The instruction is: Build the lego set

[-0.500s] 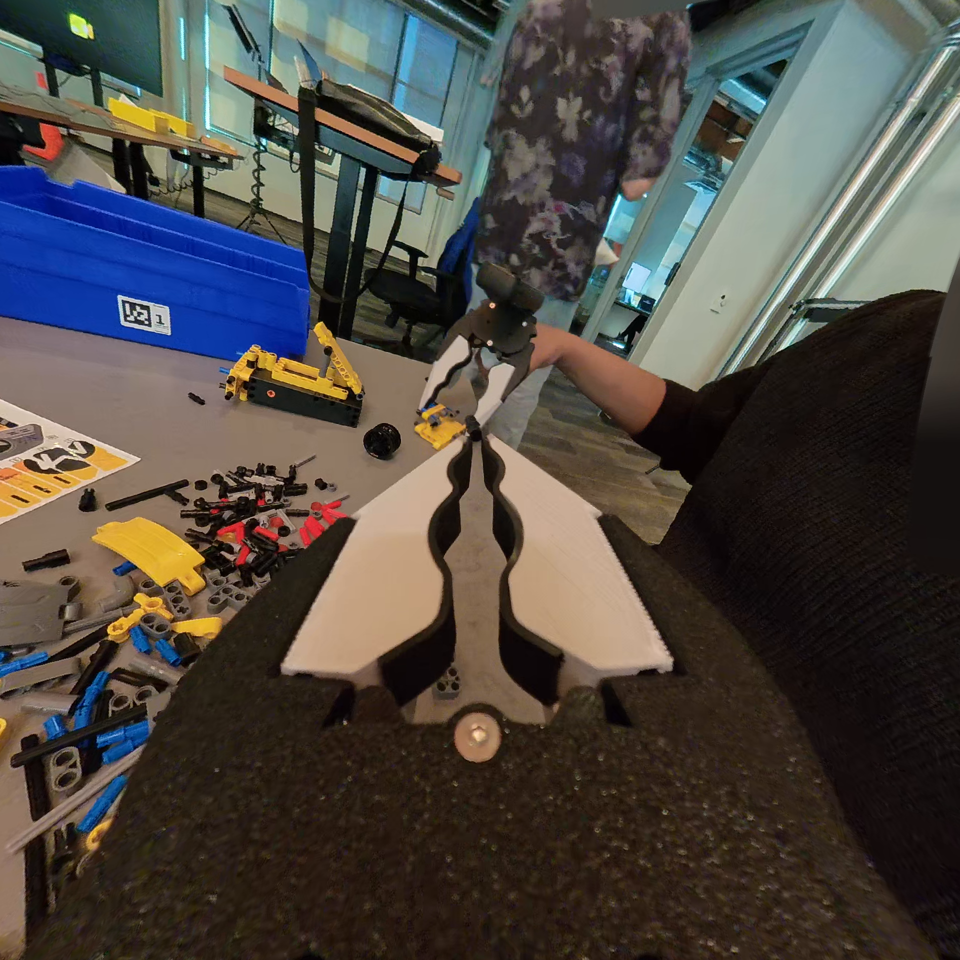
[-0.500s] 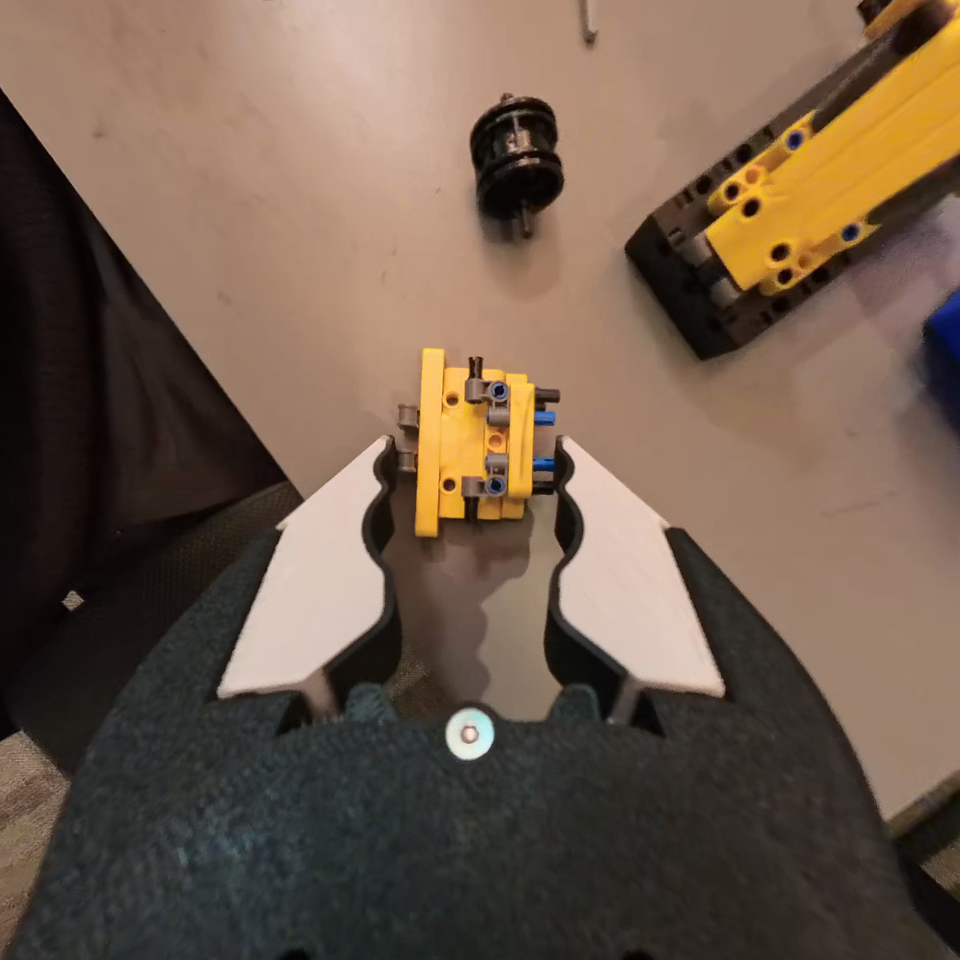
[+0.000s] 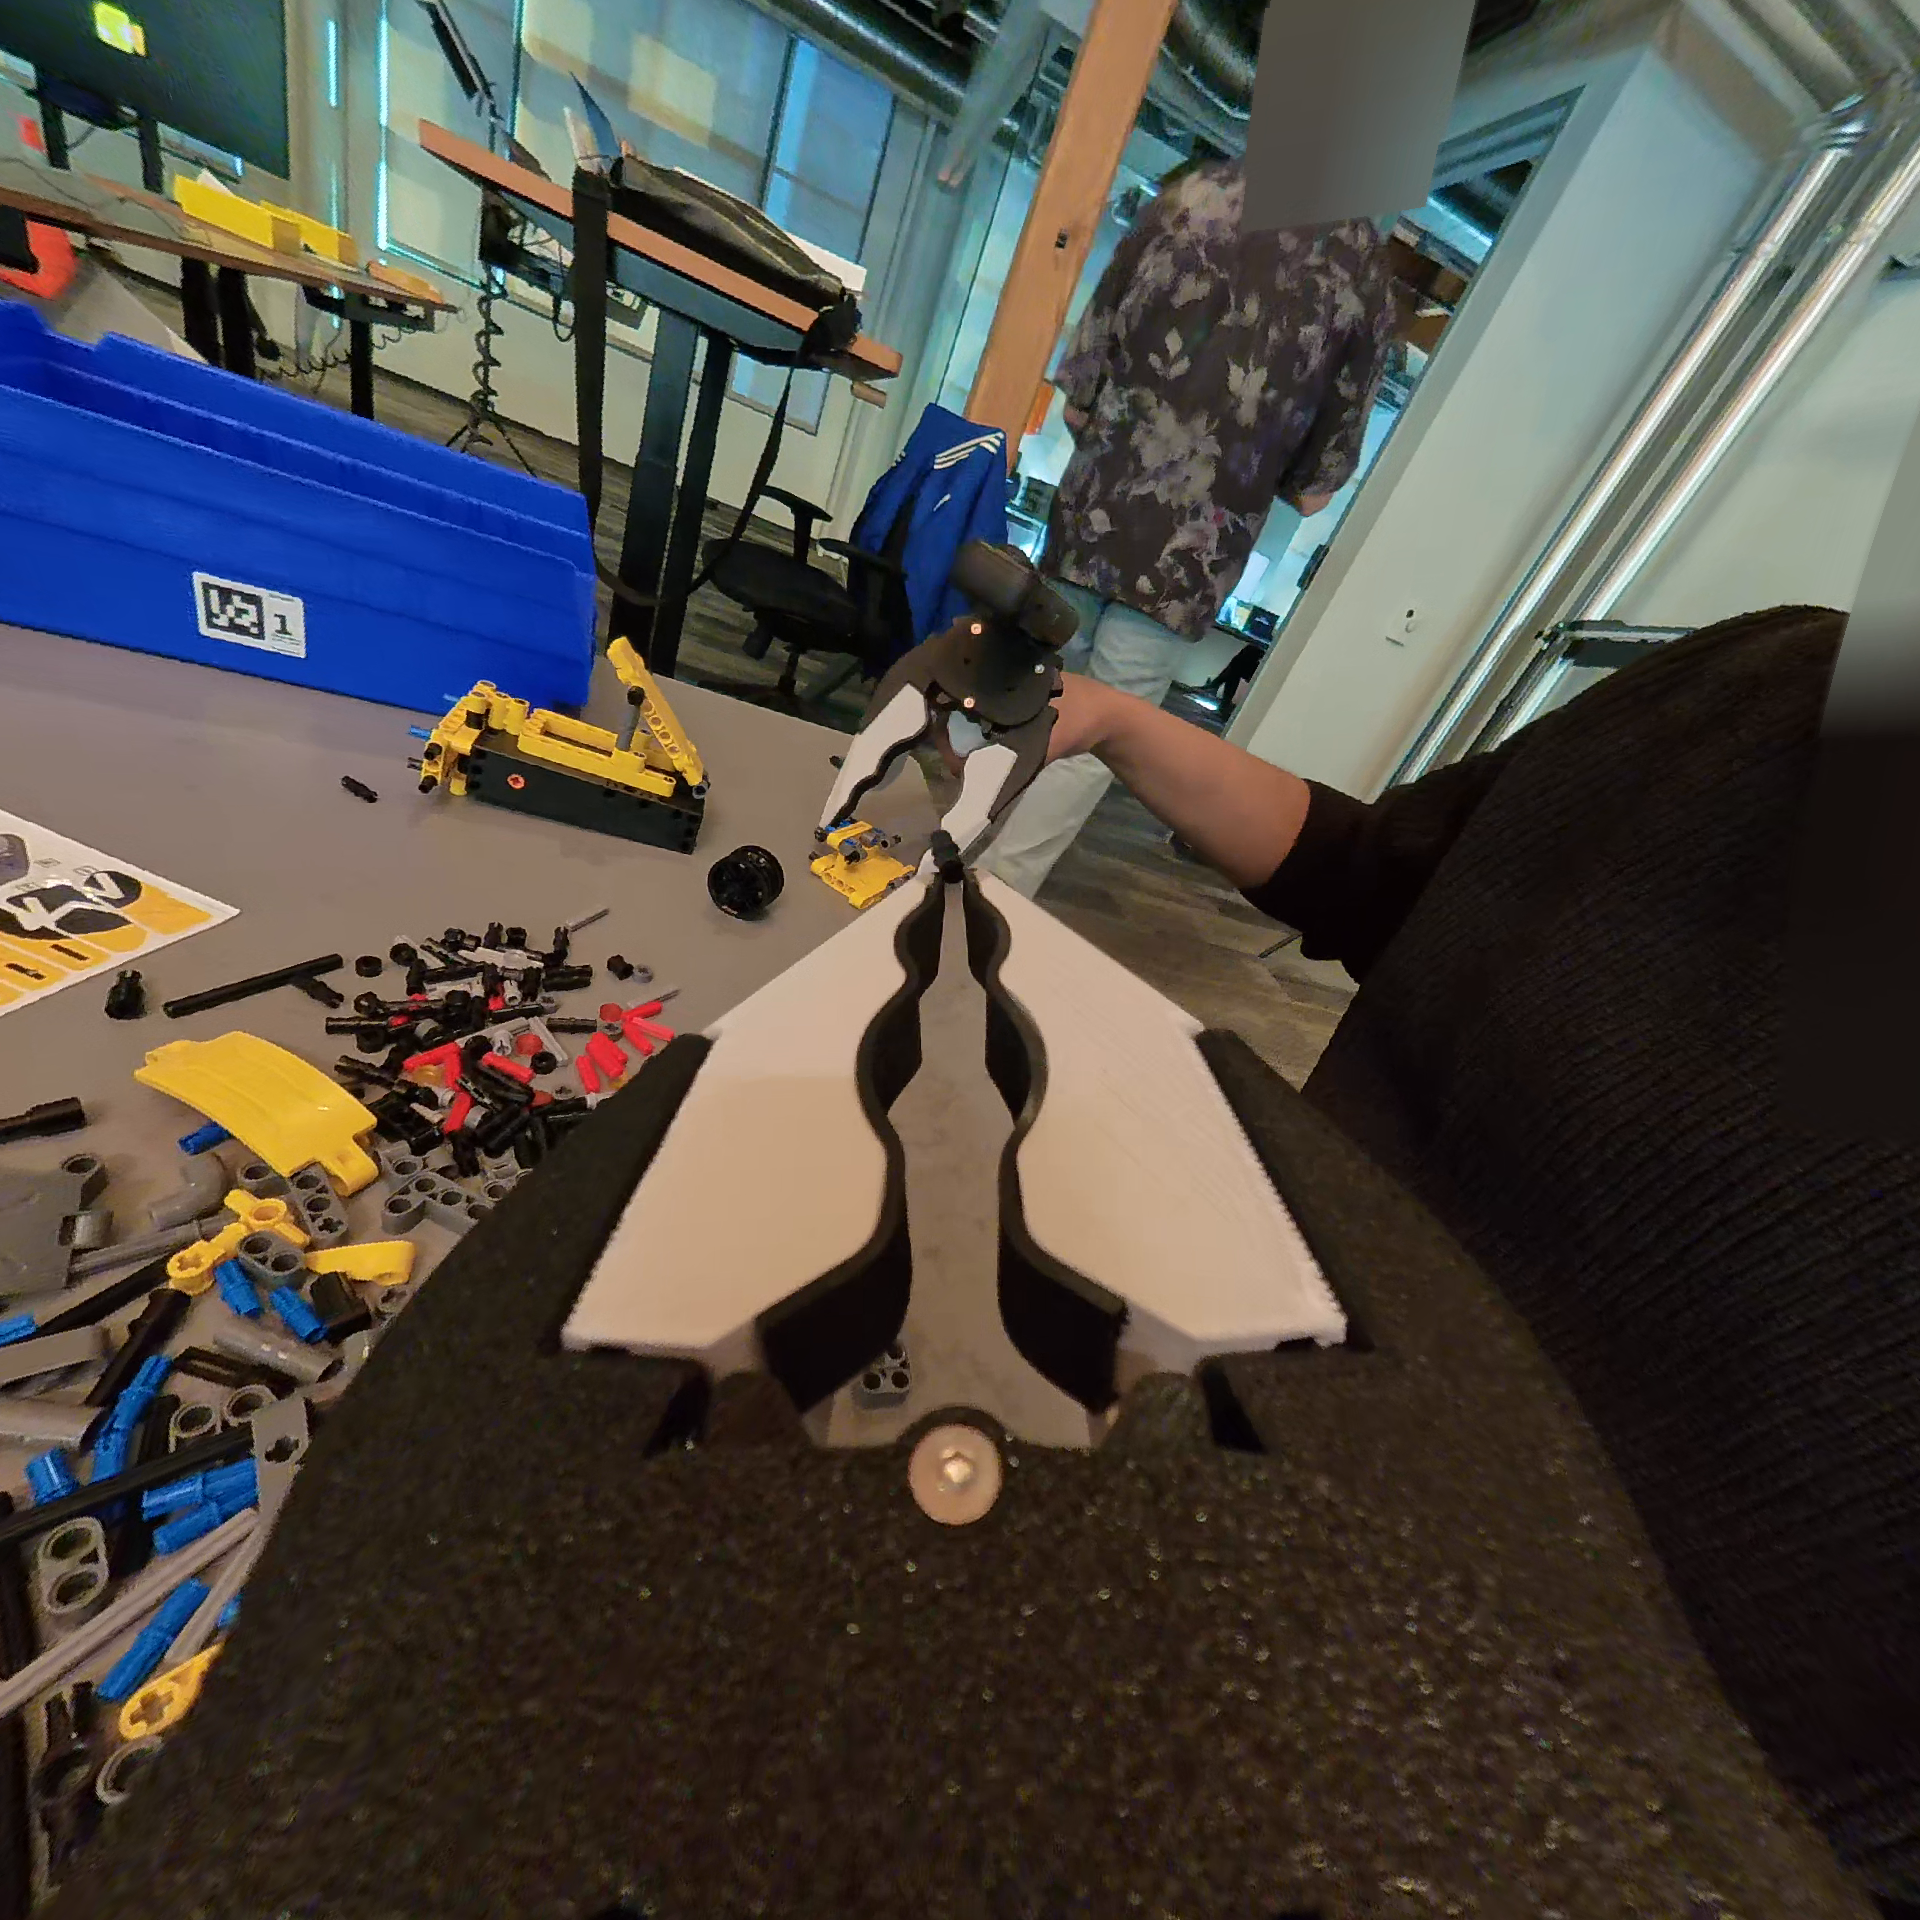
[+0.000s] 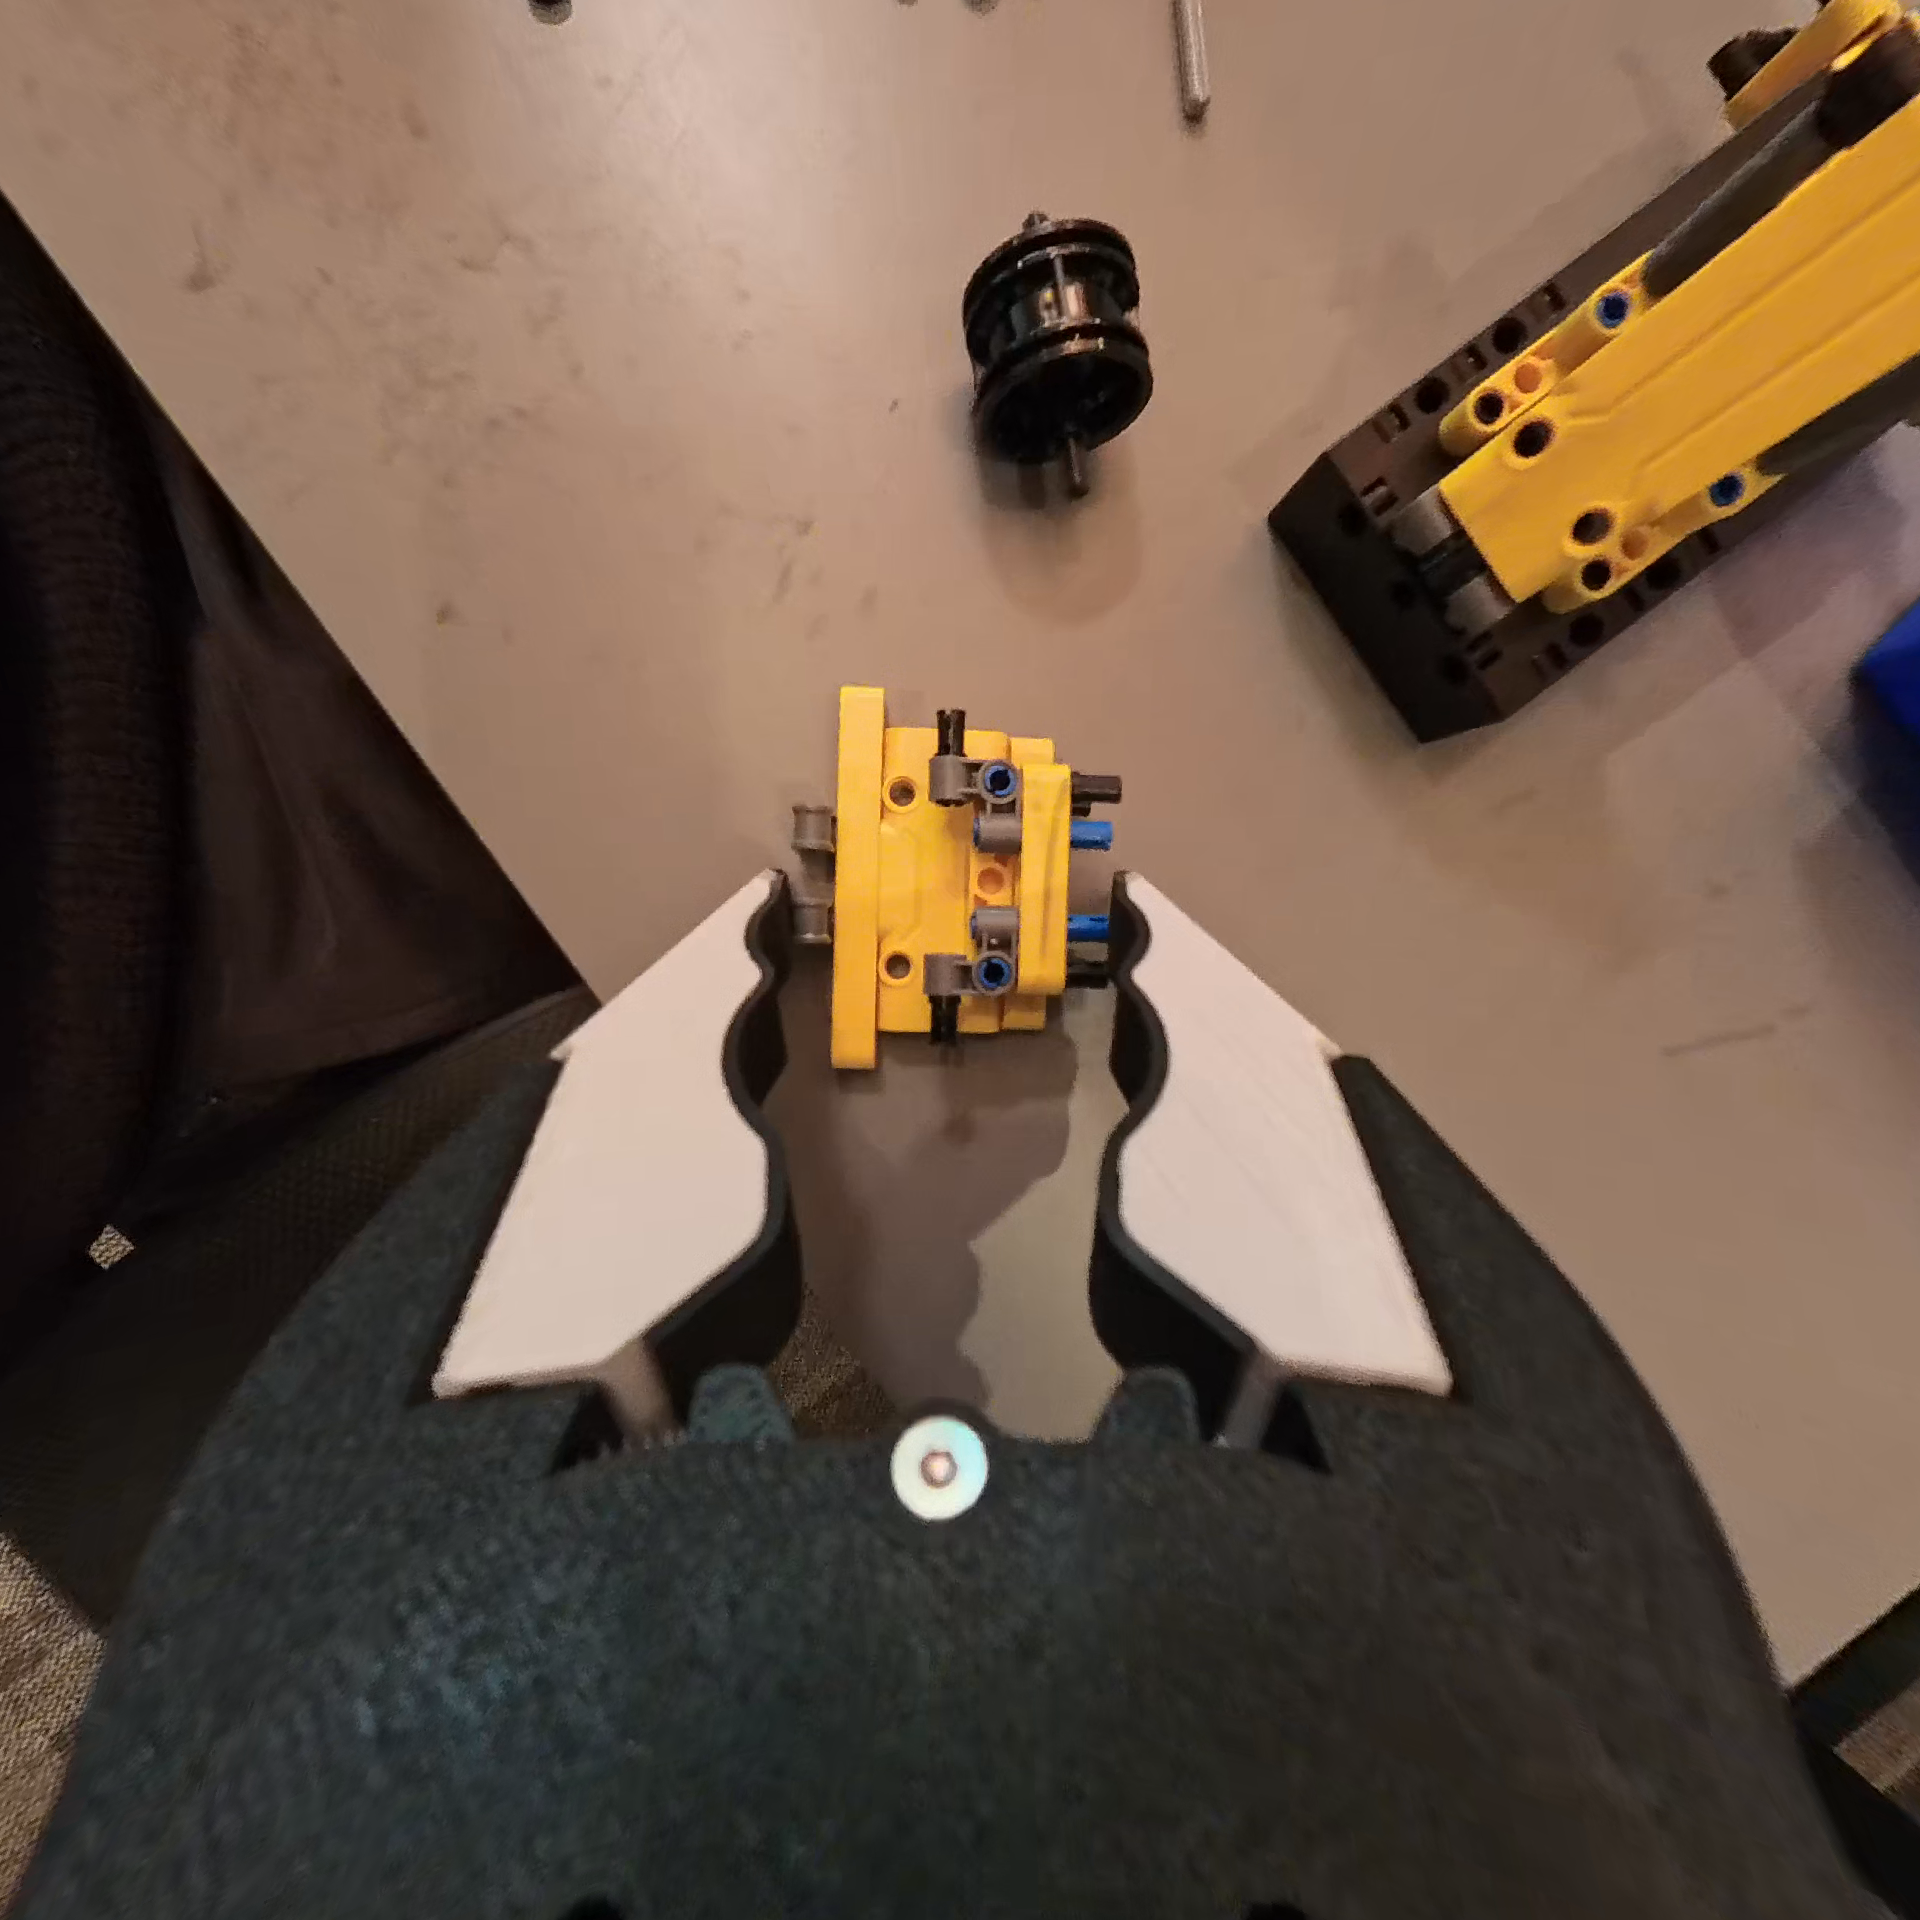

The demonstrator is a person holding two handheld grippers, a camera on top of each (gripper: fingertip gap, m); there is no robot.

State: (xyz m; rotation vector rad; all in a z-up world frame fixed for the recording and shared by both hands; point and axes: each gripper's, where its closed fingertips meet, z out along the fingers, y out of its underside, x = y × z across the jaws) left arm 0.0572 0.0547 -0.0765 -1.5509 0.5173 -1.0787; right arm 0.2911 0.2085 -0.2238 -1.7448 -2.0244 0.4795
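Grey worktop (image 4: 520, 416) all round. Small block assembly (image 4: 951, 883) is bright yellow, dotted with blue and grey pins. Black wheel hub (image 4: 1055, 338) beyond it. Bigger build (image 3: 566, 753) is yellow over black. Blue bin (image 3: 260, 520) behind, and a scatter of loose pieces (image 3: 468, 1049) in black, red, blue, yellow.

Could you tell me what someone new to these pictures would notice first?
The right gripper hangs open over a small yellow assembly on the grey table, a black wheel beyond it. The left gripper pinches a small black piece, with loose parts scattered to its left.
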